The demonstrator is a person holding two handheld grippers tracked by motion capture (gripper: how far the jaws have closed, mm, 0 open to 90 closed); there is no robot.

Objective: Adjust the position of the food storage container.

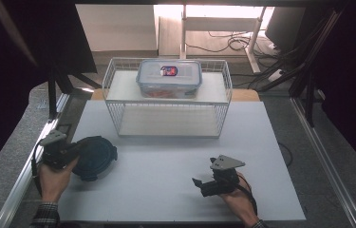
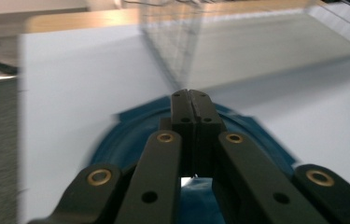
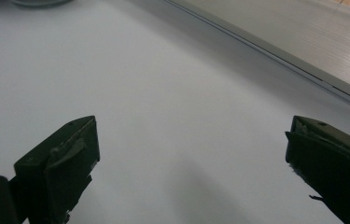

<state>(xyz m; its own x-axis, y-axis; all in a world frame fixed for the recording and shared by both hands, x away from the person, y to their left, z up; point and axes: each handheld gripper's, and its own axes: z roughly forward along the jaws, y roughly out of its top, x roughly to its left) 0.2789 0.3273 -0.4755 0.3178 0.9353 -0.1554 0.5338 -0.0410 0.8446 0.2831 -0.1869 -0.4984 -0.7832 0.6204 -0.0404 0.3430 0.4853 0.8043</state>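
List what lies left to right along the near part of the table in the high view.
Left gripper → dark blue round lid → bare white tabletop → right gripper.

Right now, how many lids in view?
2. A dark blue round lid on the table's left by the left gripper; a clear lid on the box atop the wire rack. None seem hidden.

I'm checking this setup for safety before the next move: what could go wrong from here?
1. The left tool is shut at the edge of the dark blue round lid; it is unclear whether it actually grips the rim, so the lid could slip or drop if lifted.
2. The lidded container sits on top of the wire rack; bumping the rack could shift it.
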